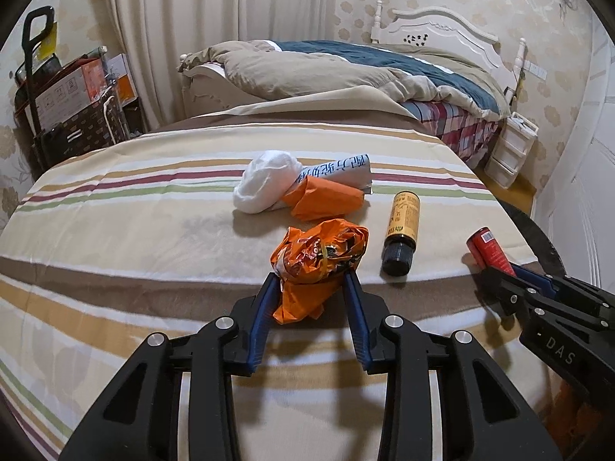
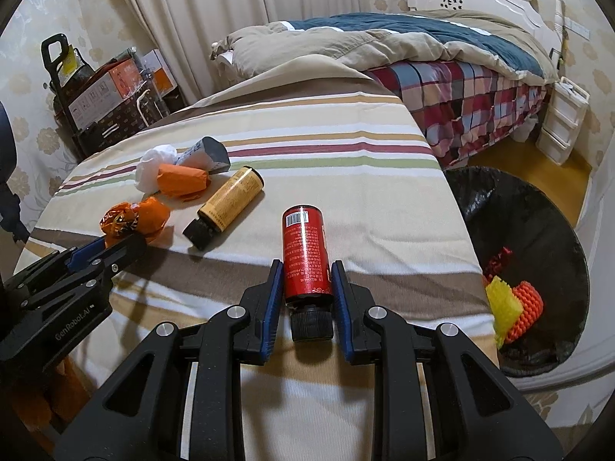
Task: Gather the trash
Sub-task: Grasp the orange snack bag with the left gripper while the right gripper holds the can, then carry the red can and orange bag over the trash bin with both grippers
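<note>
Trash lay scattered on the striped bench (image 1: 115, 230), so each tool had closed on one piece to carry away. Left tool (image 1: 313, 280) pinched the crumpled orange wrapper (image 1: 319, 257); right tool (image 2: 306, 269) clamped the red bottle (image 2: 306, 253), near the black bin (image 2: 538, 230).

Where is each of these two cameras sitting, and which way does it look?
Left wrist view: sits on the left tool, looking forward and down at the orange wrapper in its grip; the right tool shows at the side.
Right wrist view: sits on the right tool, looking down at the red bottle it grips; the left tool shows at the side.
Shared: the striped cloth, the yellow bottle, the bed.
</note>
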{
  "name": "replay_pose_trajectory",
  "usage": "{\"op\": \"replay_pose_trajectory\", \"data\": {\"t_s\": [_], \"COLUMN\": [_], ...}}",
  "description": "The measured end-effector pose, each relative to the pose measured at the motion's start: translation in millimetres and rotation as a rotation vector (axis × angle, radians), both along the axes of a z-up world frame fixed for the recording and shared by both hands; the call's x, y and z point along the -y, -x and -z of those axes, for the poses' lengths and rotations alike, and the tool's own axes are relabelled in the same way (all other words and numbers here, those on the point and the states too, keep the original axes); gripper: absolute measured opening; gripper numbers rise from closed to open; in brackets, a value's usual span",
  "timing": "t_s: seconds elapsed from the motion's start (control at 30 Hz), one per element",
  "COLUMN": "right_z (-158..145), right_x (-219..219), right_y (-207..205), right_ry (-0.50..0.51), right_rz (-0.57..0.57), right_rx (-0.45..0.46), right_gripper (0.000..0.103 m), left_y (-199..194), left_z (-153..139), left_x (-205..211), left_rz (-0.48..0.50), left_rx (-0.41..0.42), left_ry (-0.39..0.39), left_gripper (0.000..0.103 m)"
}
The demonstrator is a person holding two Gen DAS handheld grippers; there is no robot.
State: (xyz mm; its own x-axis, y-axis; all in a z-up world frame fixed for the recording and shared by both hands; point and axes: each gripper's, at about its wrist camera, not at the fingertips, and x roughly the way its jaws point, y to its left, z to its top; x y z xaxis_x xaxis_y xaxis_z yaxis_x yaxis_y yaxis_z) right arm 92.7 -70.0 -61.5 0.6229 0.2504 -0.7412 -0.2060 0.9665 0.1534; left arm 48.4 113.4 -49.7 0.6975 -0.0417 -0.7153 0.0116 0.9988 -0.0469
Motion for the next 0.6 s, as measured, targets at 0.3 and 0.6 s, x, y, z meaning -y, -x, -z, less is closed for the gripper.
{"op": "replay_pose_trajectory", "data": {"t_s": [0.3, 0.6], "right_z": [-9, -26], "right_x": [10, 35], "right_y": [25, 43], "right_ry": [-0.01, -0.017], "right_rz": [0.021, 0.075], "right_rx": [0.03, 0.08], "right_gripper": [0.024, 0.024], "left_y": [19, 33], "left_z": [-4, -19], "left_x": [9, 38], "left_rz": [0.004, 0.051], "left_rx": [0.023, 0.07], "left_ry": [0.011, 0.029], "left_gripper": [0.036, 0.036]}}
